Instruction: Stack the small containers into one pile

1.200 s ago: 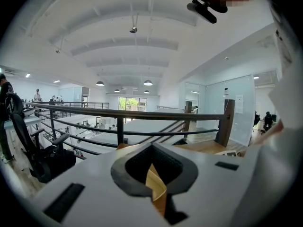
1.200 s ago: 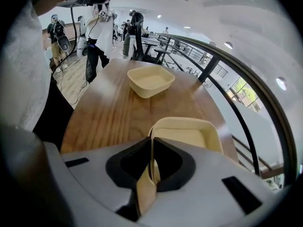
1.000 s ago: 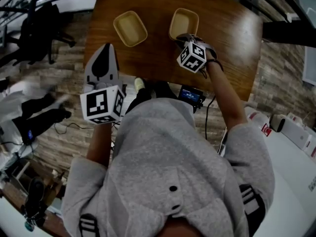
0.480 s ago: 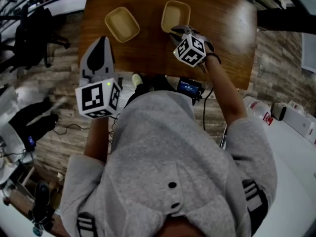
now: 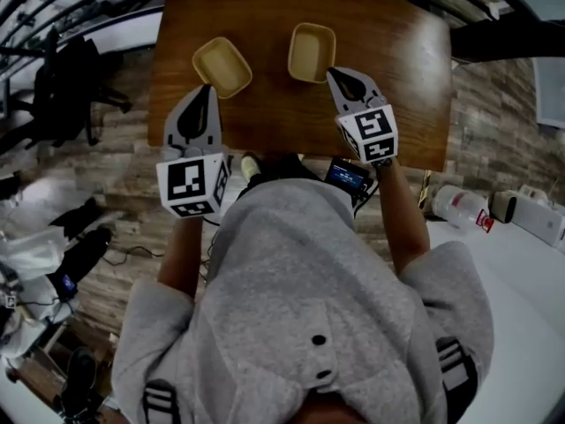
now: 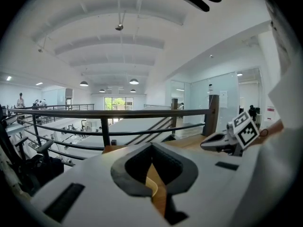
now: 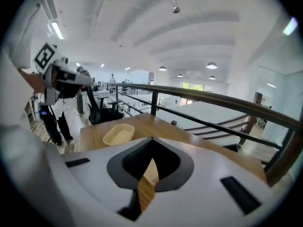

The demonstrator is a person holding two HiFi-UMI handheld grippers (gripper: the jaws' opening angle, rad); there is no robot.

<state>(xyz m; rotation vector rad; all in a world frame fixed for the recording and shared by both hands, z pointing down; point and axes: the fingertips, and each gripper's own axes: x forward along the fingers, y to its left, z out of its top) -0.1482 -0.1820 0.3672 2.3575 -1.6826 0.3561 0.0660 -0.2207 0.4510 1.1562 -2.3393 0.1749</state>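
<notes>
Holding no pile yet, the desk (image 5: 397, 51) bears both pieces; the left gripper (image 5: 204, 89) hangs over its near edge, fingers clenched on nothing, the right gripper (image 5: 333, 72) has just been closing its fingers, also empty, so the left container (image 5: 222, 66) and right container (image 5: 312, 52) lie apart, likely awaiting a grasp

Left container (image 6: 152, 186) mostly hidden behind left fingers (image 6: 134, 170).

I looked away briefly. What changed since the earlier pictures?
The right gripper lifted away from the right container and drew back, its jaws just closing on nothing. The left gripper stays shut; the left container stays apart, unstacked, on the table.
</notes>
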